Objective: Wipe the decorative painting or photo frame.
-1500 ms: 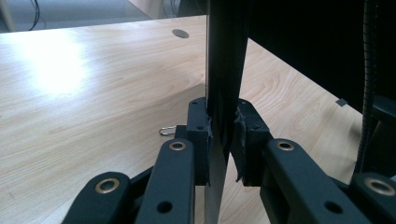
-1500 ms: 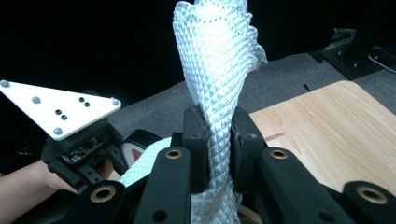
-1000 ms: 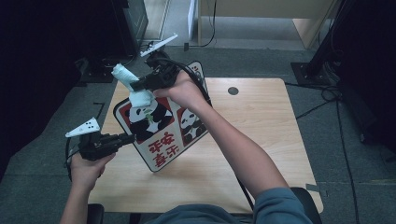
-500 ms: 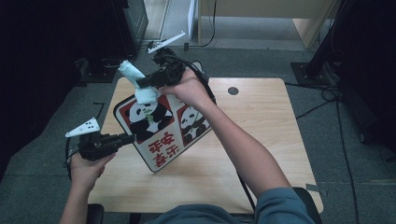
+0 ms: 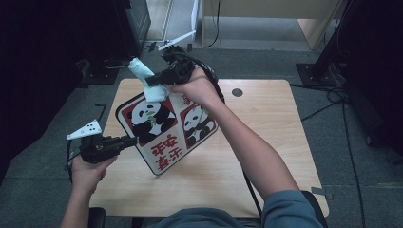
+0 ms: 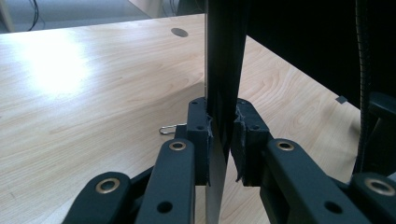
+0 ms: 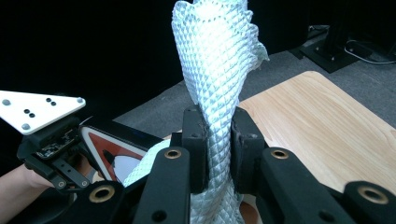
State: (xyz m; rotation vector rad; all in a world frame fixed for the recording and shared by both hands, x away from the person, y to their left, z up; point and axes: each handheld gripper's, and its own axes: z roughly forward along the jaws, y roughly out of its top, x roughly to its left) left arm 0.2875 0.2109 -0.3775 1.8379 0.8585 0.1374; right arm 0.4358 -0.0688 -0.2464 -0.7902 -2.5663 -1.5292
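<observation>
L claw grips panda sign edge, sign tilted diagonally.

Your 2 grippers are matte black, each with brass-ringed pivots behind its fingers and a grey 3-cornered plate dotted black; black cables trail back, and you wear a blue-grey sleeve.

A light wooden counter with rounded corners stands on a grey carpeted floor. A round dark cable hole sits near its far edge. Dark equipment stands at far left, pale wooden furniture at the far side, and cables trail across the floor at right.
</observation>
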